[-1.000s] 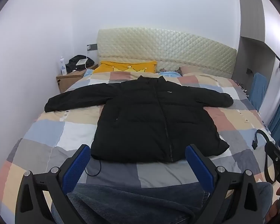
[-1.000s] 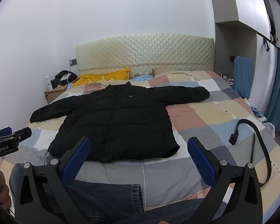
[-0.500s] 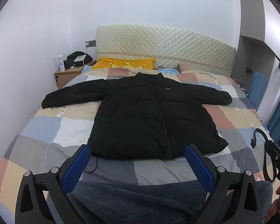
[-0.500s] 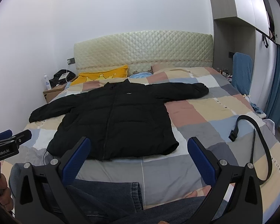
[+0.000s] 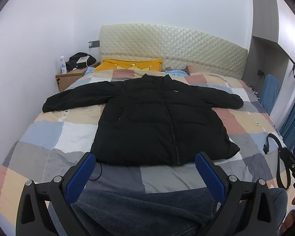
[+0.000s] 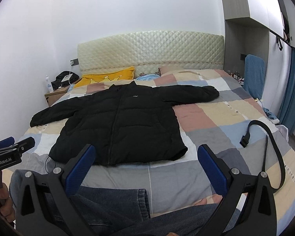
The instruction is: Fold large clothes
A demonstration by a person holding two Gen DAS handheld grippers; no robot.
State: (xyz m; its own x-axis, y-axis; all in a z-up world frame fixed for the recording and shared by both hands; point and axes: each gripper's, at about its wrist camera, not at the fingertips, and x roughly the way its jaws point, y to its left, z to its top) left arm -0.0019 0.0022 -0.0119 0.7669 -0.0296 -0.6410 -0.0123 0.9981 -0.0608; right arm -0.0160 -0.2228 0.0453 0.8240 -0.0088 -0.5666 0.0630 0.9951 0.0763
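Observation:
A black puffer jacket lies flat and face up on the checkered bed, zipped, both sleeves spread out sideways; it also shows in the right wrist view. My left gripper is open and empty, held above the person's jeans, short of the jacket's hem. My right gripper is open and empty, also short of the hem, toward its right corner. The left gripper also shows at the left edge of the right wrist view.
A black strap with a buckle lies on the bed at the right. A yellow pillow and the quilted headboard are at the far end. A nightstand with a bottle stands at the left. The person's jeans fill the near foreground.
Both views have tilted slightly, so the jacket sits a little higher in frame. The jacket has not moved and both grippers stay open.

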